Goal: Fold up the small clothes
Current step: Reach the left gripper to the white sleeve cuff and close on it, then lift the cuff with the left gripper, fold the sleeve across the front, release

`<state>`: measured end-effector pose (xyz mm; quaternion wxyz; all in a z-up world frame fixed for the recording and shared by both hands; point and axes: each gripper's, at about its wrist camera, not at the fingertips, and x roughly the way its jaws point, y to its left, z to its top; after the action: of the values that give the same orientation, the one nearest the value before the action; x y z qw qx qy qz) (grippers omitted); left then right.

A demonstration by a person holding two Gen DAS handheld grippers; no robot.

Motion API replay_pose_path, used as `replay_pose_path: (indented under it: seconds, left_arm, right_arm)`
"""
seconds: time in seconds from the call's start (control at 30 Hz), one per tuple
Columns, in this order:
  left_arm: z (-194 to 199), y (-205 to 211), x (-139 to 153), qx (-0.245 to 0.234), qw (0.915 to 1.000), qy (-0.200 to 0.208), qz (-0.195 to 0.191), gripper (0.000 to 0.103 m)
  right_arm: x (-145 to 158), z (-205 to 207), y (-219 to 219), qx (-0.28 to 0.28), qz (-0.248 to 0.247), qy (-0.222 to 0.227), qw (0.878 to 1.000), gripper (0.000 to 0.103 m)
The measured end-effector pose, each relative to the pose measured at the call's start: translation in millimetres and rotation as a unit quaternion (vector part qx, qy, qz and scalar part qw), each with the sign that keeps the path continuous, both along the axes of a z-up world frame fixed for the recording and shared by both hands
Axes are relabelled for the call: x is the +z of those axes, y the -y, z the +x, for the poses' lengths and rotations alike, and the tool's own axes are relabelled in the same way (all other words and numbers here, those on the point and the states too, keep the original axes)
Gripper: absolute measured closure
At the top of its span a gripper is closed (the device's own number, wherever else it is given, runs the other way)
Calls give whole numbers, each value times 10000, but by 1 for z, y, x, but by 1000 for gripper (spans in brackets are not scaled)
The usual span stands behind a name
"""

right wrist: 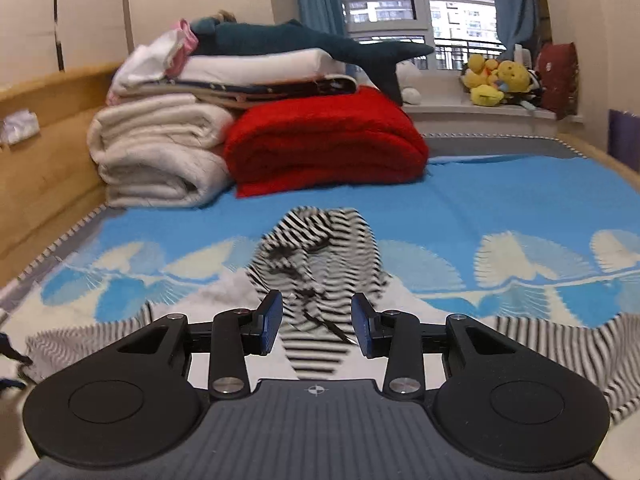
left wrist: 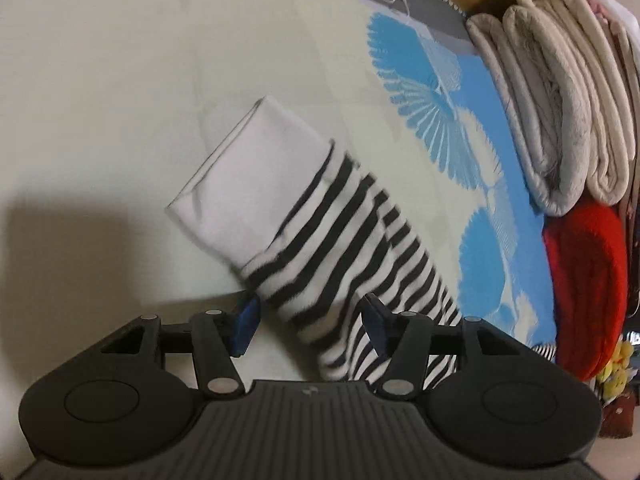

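I see a red blanket (right wrist: 326, 142) folded on the blue-and-cream bedspread (right wrist: 500, 208). Just left of it, touching, sit rolled cream quilts (right wrist: 160, 152); above it lies a teal plush shark (right wrist: 304, 42). Yellow plush toys (right wrist: 494, 78) sit well right, by the window (right wrist: 420, 4).

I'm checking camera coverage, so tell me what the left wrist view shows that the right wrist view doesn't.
Only the left wrist view shows the striped garment's plain white section and the left hand-held gripper, open around the striped sleeve.

Only the right wrist view shows the window, the plush shark, the yellow plush toys and the right hand-held gripper, open over bunched striped fabric.

Both show the blue patterned bed cover, the cream quilts and the red blanket.
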<state>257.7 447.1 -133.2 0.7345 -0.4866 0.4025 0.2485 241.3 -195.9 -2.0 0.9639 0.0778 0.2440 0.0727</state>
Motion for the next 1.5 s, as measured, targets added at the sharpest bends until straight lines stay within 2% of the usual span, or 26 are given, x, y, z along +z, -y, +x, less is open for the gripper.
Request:
replay_pose_path:
  seconds: [0.07, 0.13, 0.2, 0.27, 0.33, 0.43, 0.47, 0.5, 0.57, 0.6, 0.63, 0.7, 0.73, 0.8, 0.83, 0.87, 0.93, 0.97, 1.0, 1.03, 1.07, 1.17, 1.27, 1.33, 1.4, 1.5]
  left_arm:
    - [7, 0, 1, 88, 9999, -2, 145, 44]
    - [12, 5, 7, 154, 9986, -155, 487, 59]
    - [19, 16, 19, 48, 9943, -379, 997, 87]
    - [24, 31, 35, -96, 9886, -412, 1444, 91]
    - [30, 56, 58, -310, 9813, -272, 1880, 96]
    - [39, 112, 99, -899, 9675, 270, 2347, 99]
    - [42, 136, 112, -1187, 9589, 525, 2522, 99]
    - [43, 164, 126, -1533, 9463, 827, 2724, 99]
    - [39, 226, 147, -2284, 9153, 1498, 2958, 99]
    - [36, 258, 153, -2695, 8990, 1855, 2910, 99]
    - [32, 285, 155, -3092, 8859, 2137, 2720, 99]
    - [28, 332, 154, -3987, 8603, 2514, 1940, 94]
    - [26, 352, 152, -4437, 8430, 2600, 1578, 91]
    - [23, 377, 153, -5070, 8075, 2727, 1283, 71]
    - [21, 380, 154, -5077, 8051, 2723, 1411, 67]
    - [21, 377, 154, -4933, 8123, 2676, 1588, 62]
    - [30, 361, 149, -4480, 8447, 2385, 1703, 60]
    - [37, 350, 143, -4203, 8645, 2123, 1758, 60]
    - [41, 344, 139, -3997, 8787, 1868, 1826, 60]
    - [48, 334, 133, -3795, 8917, 1520, 1943, 60]
    - [53, 326, 127, -3643, 8995, 1222, 2081, 60]
    - [67, 306, 112, -3398, 9107, 542, 2285, 60]
    - [75, 291, 104, -3294, 9213, 409, 2027, 60]
    - [73, 287, 105, -3334, 9192, 412, 2052, 60]
    - [77, 285, 104, -3419, 9144, 418, 2126, 60]
    - [74, 290, 108, -3527, 9110, 422, 2097, 60]
  right_arm:
    - [1, 1, -2, -2, -46, 56, 10000, 63]
    - [-1, 4, -4, -4, -126, 57, 9999, 63]
    - [-4, 4, -2, -86, -216, 14, 9997, 63]
    - [-5, 6, 1, -145, -199, -59, 9997, 63]
    - [-5, 5, 5, -263, -229, -142, 9993, 63]
    - [-7, 6, 11, -403, -169, -321, 9985, 63]
    - [-7, 6, 13, -433, -141, -360, 9983, 63]
    - [-7, 6, 14, -472, -148, -394, 9980, 63]
    - [-9, 5, 16, -581, -231, -495, 9968, 63]
    - [-12, 5, 18, -625, -275, -555, 9961, 63]
    - [-14, 4, 19, -662, -303, -623, 9954, 63]
    - [-19, 3, 23, -744, -281, -801, 9936, 63]
    - [-22, 2, 25, -775, -240, -875, 9929, 63]
    - [-27, 2, 31, -843, -67, -1033, 9910, 63]
    - [-29, 2, 32, -866, 9, -1079, 9904, 63]
    - [-32, 3, 35, -897, 99, -1135, 9894, 63]
    - [-35, 5, 37, -925, 243, -1226, 9878, 63]
    - [-37, 6, 38, -930, 325, -1275, 9869, 63]
    - [-39, 7, 38, -914, 398, -1305, 9864, 63]
    - [-41, 9, 38, -894, 418, -1314, 9864, 63]
    - [-43, 10, 38, -896, 411, -1340, 9861, 63]
    - [-53, 18, 43, -971, 614, -1581, 9807, 63]
    - [-75, 30, 47, -1085, 890, -2097, 9676, 63]
    - [-93, 38, 49, -1172, 1078, -2393, 9578, 63]
    - [-115, 47, 52, -1415, 1188, -2833, 9411, 63]
    - [-142, 58, 54, -1596, 1302, -3233, 9236, 62]
